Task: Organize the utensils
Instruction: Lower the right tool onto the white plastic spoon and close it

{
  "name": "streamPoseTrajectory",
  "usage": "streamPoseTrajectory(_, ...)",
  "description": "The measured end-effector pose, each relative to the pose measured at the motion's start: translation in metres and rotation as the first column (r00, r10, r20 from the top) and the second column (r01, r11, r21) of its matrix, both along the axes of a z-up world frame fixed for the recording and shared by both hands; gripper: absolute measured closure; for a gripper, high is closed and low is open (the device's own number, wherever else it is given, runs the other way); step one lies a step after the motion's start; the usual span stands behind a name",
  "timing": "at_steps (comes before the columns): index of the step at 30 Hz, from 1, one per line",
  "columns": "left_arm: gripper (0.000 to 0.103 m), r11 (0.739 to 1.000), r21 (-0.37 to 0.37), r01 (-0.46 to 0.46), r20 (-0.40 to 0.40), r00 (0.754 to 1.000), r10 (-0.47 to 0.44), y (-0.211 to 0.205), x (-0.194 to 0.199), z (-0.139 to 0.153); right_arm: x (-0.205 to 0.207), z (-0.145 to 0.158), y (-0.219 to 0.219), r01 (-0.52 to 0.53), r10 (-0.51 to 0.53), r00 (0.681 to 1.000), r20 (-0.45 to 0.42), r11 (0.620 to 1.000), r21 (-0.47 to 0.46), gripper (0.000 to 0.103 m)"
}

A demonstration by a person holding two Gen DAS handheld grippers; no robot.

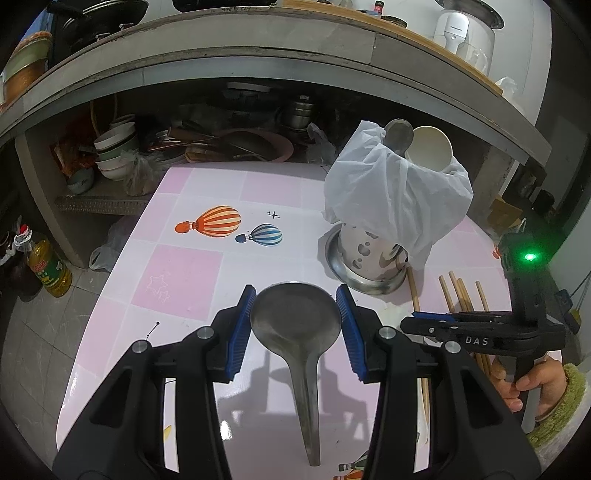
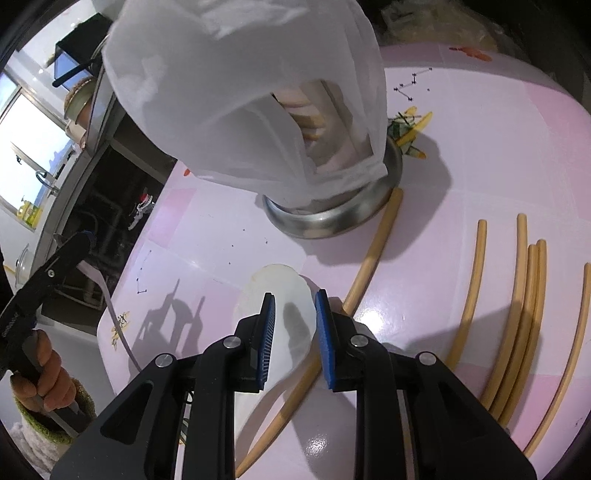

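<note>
Steel spoon [image 1: 295, 321] sits pinched by its bowl in the left gripper [image 1: 297, 328], above the tabletop's near edge [image 1: 122, 332]; right gripper [image 2: 293, 332] clamps a white spoon [image 2: 280, 302]. Next, I'd say: lift both into the bag-draped holder [image 1: 373, 258].

Pink-and-white tiled tabletop [image 1: 192, 258] w/ hot-air balloon prints [image 1: 218, 221]. Behind it, concrete counter [image 1: 221, 55] w/ open shelf underneath: stacked bowls [image 1: 114, 151], pans and metal pots in shadow. Pots and a white appliance [image 1: 461, 33] on top. Grey tiled floor [image 1: 26, 350] at left, oil bottle [image 1: 50, 269] standing on it. Right-wrist view: bright window [image 2: 33, 144] at far left, daylight coming in; dark cabinet space below.
</note>
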State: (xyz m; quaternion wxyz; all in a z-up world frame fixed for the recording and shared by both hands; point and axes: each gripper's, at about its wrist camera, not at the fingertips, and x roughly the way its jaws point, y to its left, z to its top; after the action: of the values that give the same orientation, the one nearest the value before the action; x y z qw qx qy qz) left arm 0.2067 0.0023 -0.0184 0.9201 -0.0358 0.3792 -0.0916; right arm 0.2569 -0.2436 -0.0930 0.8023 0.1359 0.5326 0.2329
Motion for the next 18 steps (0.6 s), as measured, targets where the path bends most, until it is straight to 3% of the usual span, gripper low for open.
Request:
streamPoseTrajectory(4,0.060,1.000,-0.001,-0.001,-0.001,1.000,0.001,0.000,0.000,0.000,-0.001,-0.002,0.006,-0.006,0.006,1.000,-0.002,1.000,-0.002,0.083)
streamPoseTrajectory(8,0.060,1.000,-0.001,-0.001,0.000,1.000,0.001,0.000,0.000,0.000,-0.002,0.000,0.008,-0.012,0.012,1.000,0.010,1.000,-0.001,0.094)
streamPoseTrajectory(18,0.060,1.000,-0.001,-0.001,0.001,1.000,0.001,0.000,0.000,0.000,-0.011,0.016,0.017,-0.031,0.035,0.996,0.086,0.999,-0.040,0.099)
